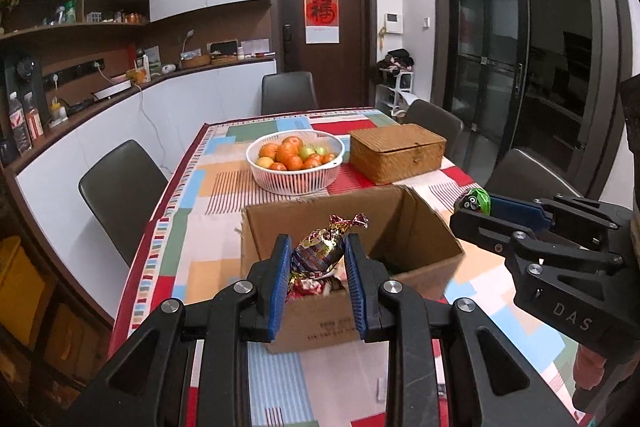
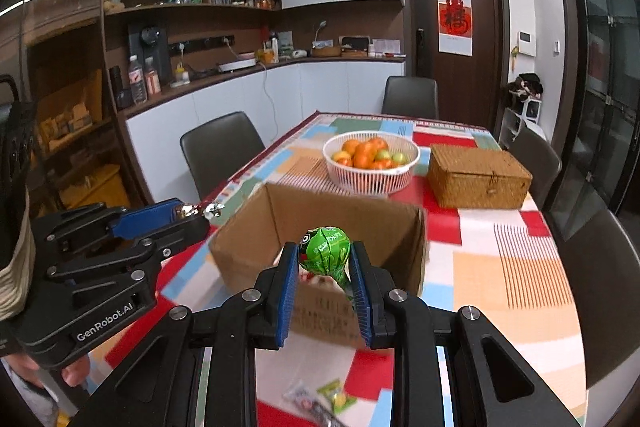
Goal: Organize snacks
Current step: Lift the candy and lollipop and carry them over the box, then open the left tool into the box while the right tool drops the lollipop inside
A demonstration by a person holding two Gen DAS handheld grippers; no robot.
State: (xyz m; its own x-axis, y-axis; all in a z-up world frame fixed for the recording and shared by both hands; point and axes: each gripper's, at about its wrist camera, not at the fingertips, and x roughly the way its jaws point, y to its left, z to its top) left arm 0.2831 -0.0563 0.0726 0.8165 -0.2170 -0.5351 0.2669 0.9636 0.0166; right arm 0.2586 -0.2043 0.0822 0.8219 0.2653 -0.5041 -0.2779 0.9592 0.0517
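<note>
My left gripper (image 1: pixel 318 259) is shut on a candy in shiny red and gold foil (image 1: pixel 320 247), held above the near edge of an open cardboard box (image 1: pixel 404 227). More wrapped snacks (image 1: pixel 316 285) lie inside the box. My right gripper (image 2: pixel 325 261) is shut on a round green-wrapped lollipop (image 2: pixel 326 249), also held over the box (image 2: pixel 248 239). In the left wrist view the right gripper (image 1: pixel 476 207) shows at the right with the green lollipop (image 1: pixel 474 201). The right wrist view has the left gripper (image 2: pixel 192 213) at the left with the foil candy (image 2: pixel 198 209).
Behind the box stand a white basket of oranges and green fruit (image 1: pixel 296 163) and a closed wicker box (image 1: pixel 396 151). Loose snack packets (image 2: pixel 320 397) lie on the patchwork tablecloth (image 2: pixel 500 267) near me. Dark chairs (image 1: pixel 120 191) surround the table.
</note>
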